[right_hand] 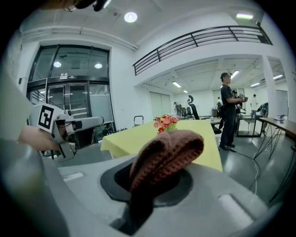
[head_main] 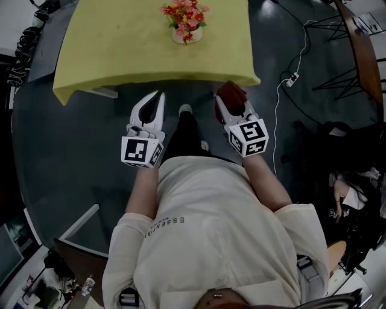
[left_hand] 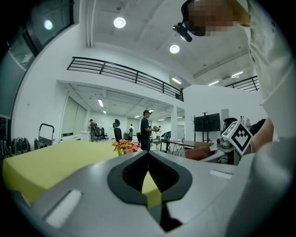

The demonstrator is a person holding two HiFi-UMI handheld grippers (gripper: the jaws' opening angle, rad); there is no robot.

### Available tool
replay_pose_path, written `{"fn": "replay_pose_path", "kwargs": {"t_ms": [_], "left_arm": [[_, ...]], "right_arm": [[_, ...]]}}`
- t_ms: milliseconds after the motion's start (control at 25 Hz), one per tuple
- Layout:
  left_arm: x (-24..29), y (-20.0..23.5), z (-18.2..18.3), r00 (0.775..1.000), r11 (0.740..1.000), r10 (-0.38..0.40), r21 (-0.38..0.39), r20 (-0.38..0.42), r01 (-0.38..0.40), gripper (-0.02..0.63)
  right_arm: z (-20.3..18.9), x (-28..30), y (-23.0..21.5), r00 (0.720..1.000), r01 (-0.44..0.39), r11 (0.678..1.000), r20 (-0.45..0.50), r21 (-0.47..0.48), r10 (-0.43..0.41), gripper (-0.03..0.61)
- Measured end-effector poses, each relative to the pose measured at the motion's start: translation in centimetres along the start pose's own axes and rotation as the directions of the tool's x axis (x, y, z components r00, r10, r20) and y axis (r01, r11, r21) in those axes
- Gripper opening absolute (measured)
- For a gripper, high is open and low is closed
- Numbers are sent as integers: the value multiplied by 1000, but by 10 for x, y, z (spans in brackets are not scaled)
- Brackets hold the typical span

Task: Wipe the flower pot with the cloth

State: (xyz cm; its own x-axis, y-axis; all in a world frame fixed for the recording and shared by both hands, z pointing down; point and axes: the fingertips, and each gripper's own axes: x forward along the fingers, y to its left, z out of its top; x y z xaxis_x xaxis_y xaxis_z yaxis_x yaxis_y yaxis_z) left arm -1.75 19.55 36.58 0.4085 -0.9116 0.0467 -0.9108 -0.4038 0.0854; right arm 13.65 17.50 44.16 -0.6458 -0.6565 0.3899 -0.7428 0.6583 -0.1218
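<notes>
A small white flower pot (head_main: 186, 35) with red and pink flowers (head_main: 184, 14) stands at the far middle of a yellow-green table (head_main: 120, 48). The flowers (left_hand: 124, 146) (right_hand: 165, 123) also show in both gripper views, still far off. My right gripper (head_main: 223, 99) is shut on a folded brown knitted cloth (head_main: 232, 93) (right_hand: 164, 155), short of the table's near right edge. My left gripper (head_main: 158, 99) is shut with nothing between its jaws, just below the table's near edge. Both grippers hang over the floor, well short of the pot.
The dark floor (head_main: 66, 157) surrounds the table. A white cable with a power strip (head_main: 292, 78) runs at the right. Black stands (head_main: 344, 78) and a wooden table edge (head_main: 363, 48) sit at the far right. A person (right_hand: 227, 111) stands beyond the table.
</notes>
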Motion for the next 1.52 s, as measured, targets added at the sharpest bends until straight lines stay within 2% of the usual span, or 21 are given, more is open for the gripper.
{"fn": "replay_pose_path", "kwargs": {"t_ms": [240,480,640,760,960,1200,1360,1520], "left_arm": [[59,52,-8,1000,1000,1,-14,-15,-1,15],[133,100,-9,996,996,-83,-16,-31,82,15],[176,121,-29,980,985,-171,-28,-98,169,15],[200,129,-51,960,974,-228,-44,-165,223,15],[231,134,-82,917,950,-313,-72,-249,305,15],[256,124,-100,869,919,-393,-86,-299,385,15],[256,124,-105,855,908,-418,-124,-306,400,12],[257,129,-107,858,910,-412,-99,-306,402,12]], "right_arm": [[15,59,-35,998,7,1000,-57,5,-7,46],[39,125,-68,993,-2,1000,-120,-17,0,46],[44,169,-82,988,-12,1000,-152,-8,11,46],[32,194,-79,977,-59,998,-207,-1,58,46],[9,224,-56,935,-171,984,-306,49,178,46],[-1,251,-20,860,-348,933,-362,97,358,46],[-7,266,1,809,-435,895,-394,98,437,46],[-6,278,-4,800,-448,889,-399,100,448,46]]}}
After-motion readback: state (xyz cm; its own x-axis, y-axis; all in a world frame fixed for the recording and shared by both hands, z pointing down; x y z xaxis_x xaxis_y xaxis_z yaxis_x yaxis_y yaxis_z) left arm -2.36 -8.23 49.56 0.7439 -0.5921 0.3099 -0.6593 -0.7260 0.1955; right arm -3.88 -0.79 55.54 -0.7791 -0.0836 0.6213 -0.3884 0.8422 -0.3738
